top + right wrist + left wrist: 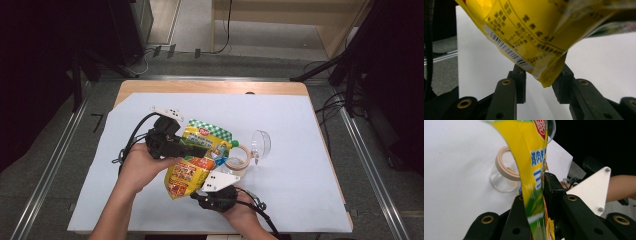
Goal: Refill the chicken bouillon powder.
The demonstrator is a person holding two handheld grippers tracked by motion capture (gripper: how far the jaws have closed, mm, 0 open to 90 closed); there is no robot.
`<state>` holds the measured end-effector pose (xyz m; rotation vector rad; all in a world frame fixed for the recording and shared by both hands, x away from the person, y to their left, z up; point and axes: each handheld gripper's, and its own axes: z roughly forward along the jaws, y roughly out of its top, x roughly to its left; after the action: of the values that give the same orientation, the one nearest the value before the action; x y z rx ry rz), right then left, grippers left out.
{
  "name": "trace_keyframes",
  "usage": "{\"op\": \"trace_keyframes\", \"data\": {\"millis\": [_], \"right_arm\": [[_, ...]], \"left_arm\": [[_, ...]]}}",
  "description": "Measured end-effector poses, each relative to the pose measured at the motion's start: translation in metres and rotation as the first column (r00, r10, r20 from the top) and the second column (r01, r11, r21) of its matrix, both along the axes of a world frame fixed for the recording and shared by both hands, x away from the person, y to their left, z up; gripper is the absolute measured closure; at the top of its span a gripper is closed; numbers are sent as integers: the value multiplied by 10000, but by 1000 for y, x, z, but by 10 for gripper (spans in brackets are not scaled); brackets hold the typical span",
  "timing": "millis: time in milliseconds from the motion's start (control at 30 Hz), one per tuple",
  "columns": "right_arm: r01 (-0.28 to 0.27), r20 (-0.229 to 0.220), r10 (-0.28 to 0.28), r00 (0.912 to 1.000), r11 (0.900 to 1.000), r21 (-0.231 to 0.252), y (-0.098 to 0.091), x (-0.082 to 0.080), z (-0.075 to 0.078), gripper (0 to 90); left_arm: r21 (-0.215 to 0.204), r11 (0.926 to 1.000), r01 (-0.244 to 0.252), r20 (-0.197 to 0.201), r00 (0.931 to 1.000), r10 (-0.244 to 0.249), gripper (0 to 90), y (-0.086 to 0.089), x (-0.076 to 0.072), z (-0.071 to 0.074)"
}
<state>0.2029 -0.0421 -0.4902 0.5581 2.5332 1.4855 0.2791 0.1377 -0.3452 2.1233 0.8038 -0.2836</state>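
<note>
1. A yellow and green printed plastic pouch [192,162] is held in the air above the white paper-covered table [290,200], slanting from a green chequered top down to a yellow bottom corner.
2. The left gripper [197,149] is clamped on the pouch's middle; in the left gripper view its black jaws pinch the folded film [534,195] flat between them.
3. The right gripper [212,192] sits below the pouch's lower corner. In the right gripper view the jaws stand apart, with the yellow corner [546,80] hanging between them; whether the right-hand pad touches the film cannot be told, so no firm grip is judged there.
4. The step in hand is judged to be pouring or emptying the pouch into a clear glass jar with a beige rim [239,161], which stands just beyond the pouch on the table.
5. The next move is thought to call for the lower corner being gripped or lifted, so that the top end tips toward the jar's mouth [505,167].
6. A clear plastic lid or cup [261,142] lies on its side just beside the jar; it could be knocked if the pouch swings that way.
7. The rest of the table is bare paper.
</note>
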Motion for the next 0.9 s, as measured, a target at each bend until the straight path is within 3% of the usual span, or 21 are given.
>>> {"op": "trace_keyframes", "data": {"millis": [400,533,900], "right_arm": [[-469,-227,478,9986,9982,382,4,-9,7,696],[-562,-234,577,9981,9966,595,4,-10,13,691],[-550,-845,637,9944,9933,1012,3,-5,19,675]], "left_arm": [[842,9959,-327,195,9993,312,775,-16,0,-11],[939,9946,-443,128,9990,433,755,-21,1,-13],[1379,9876,-749,-5,9971,757,681,-34,3,-20]]}}
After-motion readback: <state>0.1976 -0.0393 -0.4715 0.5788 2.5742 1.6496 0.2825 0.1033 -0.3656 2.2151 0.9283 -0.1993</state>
